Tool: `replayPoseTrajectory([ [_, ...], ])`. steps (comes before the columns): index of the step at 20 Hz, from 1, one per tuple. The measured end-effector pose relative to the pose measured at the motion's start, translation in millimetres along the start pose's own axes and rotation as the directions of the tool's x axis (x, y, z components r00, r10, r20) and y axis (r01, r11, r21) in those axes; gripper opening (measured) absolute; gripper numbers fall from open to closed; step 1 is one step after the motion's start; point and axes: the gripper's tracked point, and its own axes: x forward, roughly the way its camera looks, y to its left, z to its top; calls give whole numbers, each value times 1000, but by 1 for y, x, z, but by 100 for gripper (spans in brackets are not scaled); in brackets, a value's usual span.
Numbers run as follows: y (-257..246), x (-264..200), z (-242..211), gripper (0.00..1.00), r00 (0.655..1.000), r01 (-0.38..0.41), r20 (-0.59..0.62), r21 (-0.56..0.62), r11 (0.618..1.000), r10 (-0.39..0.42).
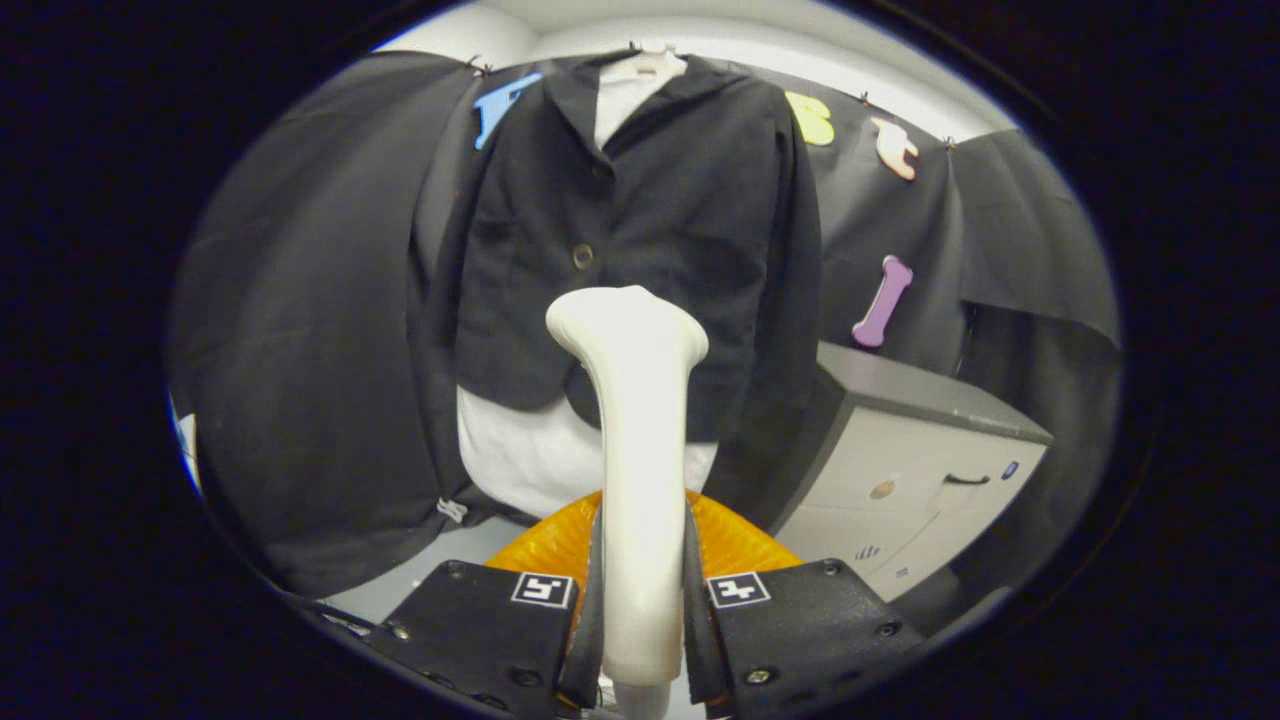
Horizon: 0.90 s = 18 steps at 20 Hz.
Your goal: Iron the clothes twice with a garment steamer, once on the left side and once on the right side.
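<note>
On the left hangs the black cloth wall (300, 330). Next to it a dark jacket (640, 240) hangs on a white hanger (655, 62) over a white garment (540, 460), a round button (582, 257) on its front. The gripper (640, 610) points level at the jacket, both fingers clamped on the handle of the white garment steamer (635, 420), whose head rises before the jacket's lower front, with an orange object (730, 545) underneath. To the right stands a grey cabinet (920, 470); its small labels are too blurred to read.
</note>
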Motion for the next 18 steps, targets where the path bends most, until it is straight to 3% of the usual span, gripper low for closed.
replayPoseTrajectory([
  [4,25,-22,100,36,977,-31,213,21,999,26],
  [9,66,-25,210,36,893,-63,447,13,998,51],
  [18,115,14,330,36,772,-91,631,-20,996,83],
])
